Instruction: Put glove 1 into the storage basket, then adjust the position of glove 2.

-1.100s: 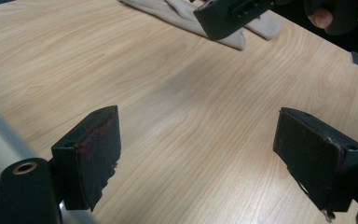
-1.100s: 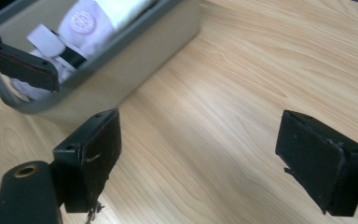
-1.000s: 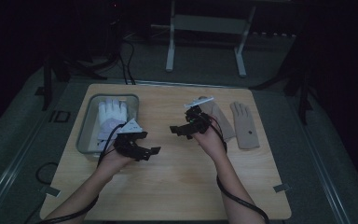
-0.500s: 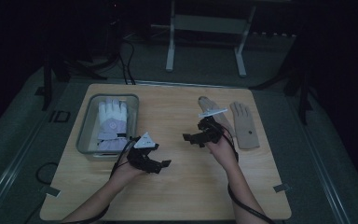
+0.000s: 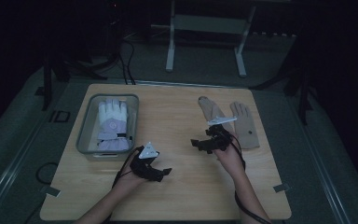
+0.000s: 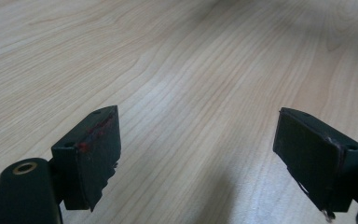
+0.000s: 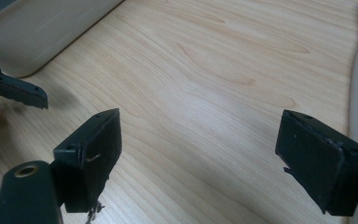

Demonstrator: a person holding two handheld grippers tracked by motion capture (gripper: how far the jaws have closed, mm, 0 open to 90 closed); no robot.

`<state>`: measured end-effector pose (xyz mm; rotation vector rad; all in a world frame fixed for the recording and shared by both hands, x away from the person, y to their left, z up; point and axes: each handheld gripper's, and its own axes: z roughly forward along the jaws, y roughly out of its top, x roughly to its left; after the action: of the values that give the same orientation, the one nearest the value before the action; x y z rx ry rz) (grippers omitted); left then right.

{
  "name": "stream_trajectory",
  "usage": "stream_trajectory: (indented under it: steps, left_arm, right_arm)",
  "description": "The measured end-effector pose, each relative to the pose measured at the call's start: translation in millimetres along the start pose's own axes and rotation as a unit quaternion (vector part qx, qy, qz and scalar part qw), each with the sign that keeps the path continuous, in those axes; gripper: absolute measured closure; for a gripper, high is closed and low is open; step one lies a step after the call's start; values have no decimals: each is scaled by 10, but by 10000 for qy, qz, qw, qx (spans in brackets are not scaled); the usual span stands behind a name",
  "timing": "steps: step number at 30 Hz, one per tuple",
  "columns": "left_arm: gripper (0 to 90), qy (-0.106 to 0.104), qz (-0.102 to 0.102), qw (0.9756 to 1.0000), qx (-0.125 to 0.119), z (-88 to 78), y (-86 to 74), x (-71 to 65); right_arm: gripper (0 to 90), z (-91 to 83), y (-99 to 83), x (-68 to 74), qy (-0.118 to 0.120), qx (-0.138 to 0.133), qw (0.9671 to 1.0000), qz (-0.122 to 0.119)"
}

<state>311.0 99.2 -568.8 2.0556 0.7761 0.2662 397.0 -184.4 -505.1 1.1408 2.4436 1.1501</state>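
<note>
One white and lilac glove point(image 5: 110, 122) already lies in the grey bin point(image 5: 85, 138) at the left of the high view, while two beige gloves point(image 5: 240, 124) lie on the bench point(image 5: 177, 116) at the right, seemingly left to sort. Both the left tongs point(image 5: 162, 172) and the right tongs point(image 5: 196, 143) gape wide and empty over bare wood at lower centre.

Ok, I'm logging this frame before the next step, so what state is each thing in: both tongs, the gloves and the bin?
Left tongs: open, empty, over bare table.
Right tongs: open, empty, over bare table.
White and lilac glove: lying flat inside the bin.
Grey bin: upright, no lid, holding one glove.
Two tan gloves: flat on the wooden table, side by side, outside the bin.
</note>
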Motion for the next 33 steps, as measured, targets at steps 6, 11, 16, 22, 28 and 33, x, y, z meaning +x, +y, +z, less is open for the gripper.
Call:
stream_trajectory:
  steps: [6, 11, 16, 22, 28, 33]
  left_arm:
    - [155, 184, 149, 9996, -128, -21, -53, 11]
    - [155, 196, 85, 9997, -156, -18, -90, 12]
    - [155, 193, 89, 9997, -150, -15, -91, -6]
    - [155, 257, 57, 9994, -208, -23, -94, -8]
    - [155, 324, 102, 9993, -180, -16, -92, -28]
    - [155, 325, 66, 9992, -206, -24, -97, -25]
  right_arm:
    - [136, -38, -102, -95, -152, -142, 9997, 107]
    - [133, -54, -137, -135, -175, -147, 9997, 51]
    - [121, -105, -162, -155, -98, -135, 9998, 121]
    - [119, -294, -180, -282, -155, -382, 9984, 381]
    - [110, -427, -170, -381, -375, -487, 9970, 471]
    - [169, -455, -104, -435, -476, -540, 9966, 391]
